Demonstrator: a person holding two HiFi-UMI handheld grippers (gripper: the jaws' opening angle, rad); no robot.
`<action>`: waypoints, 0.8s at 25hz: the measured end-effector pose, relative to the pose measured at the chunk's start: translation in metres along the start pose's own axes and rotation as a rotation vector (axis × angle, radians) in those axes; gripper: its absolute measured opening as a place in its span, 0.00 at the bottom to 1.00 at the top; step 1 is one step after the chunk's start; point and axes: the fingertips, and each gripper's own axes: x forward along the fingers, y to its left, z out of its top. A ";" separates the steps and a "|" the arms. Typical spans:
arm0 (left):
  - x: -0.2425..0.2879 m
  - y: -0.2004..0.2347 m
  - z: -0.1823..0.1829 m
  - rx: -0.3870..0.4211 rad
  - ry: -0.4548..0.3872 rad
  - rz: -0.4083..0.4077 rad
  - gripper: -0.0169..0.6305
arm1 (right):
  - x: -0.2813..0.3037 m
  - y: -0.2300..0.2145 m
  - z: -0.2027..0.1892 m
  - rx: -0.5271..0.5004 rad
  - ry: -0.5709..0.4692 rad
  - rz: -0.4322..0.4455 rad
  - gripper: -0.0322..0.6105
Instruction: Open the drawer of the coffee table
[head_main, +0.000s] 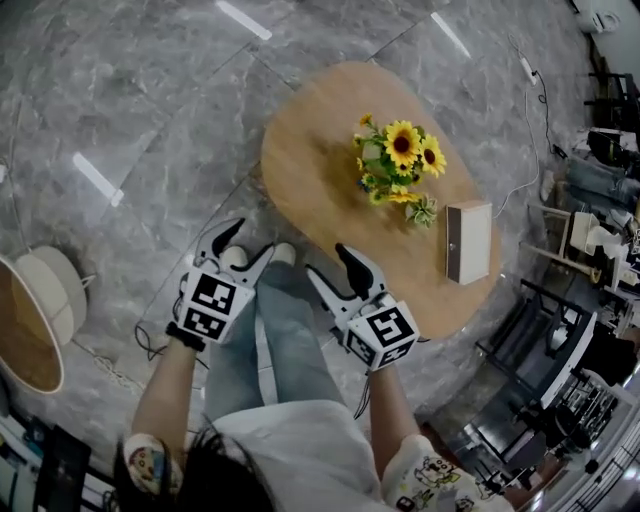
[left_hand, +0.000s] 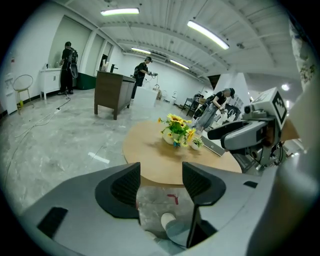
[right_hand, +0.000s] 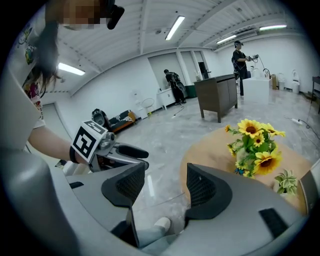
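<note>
We are holding the left gripper (head_main: 240, 245) and the right gripper (head_main: 333, 268) side by side over our legs (head_main: 290, 335), both claws gaping wide and empty, near the oval wooden coffee table (head_main: 320, 170) bearing sunflowers (head_main: 402, 150) and a white box (head_main: 468, 240), its drawer out of sight.

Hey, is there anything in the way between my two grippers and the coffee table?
Nothing visible does. The left hand-held gripper and right hand-held gripper are open, short of the near edge of the coffee table, with only floor and your own feet between. No drawer shows in any view.
</note>
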 end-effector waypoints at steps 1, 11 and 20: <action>0.006 0.004 -0.005 0.001 0.000 -0.003 0.40 | 0.005 -0.001 -0.004 -0.003 0.008 0.000 0.41; 0.070 0.052 -0.075 0.052 0.066 -0.014 0.40 | 0.062 -0.009 -0.054 -0.002 0.075 0.040 0.41; 0.132 0.073 -0.116 0.167 0.144 -0.073 0.40 | 0.111 -0.022 -0.084 -0.040 0.122 0.046 0.41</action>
